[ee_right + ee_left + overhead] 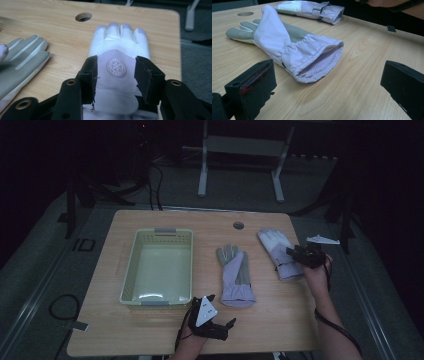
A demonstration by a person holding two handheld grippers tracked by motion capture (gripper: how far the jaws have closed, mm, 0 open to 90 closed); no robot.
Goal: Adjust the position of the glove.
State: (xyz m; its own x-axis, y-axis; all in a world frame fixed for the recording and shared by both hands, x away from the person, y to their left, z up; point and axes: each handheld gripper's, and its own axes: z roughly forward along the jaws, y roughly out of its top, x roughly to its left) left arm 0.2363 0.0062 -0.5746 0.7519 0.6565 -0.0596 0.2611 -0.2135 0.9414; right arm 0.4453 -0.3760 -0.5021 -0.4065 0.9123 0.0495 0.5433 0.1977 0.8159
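Gloves lie on the wooden surface [150, 222] right of the pale basket [129, 265]: one glove [235, 275] mid-surface, the other glove [117, 60] by the right edge. The right claw [116, 72] straddles that glove's back, jaws apart, not yet pinching; closing may catch one fabric layer and slip. The left claw [324, 82] gapes wide before the nearer cuff.

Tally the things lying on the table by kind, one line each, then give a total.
Gloves: 2, one in the middle and one at the right between the right gripper's jaws
Baskets: 1, the pale green basket
Total: 3
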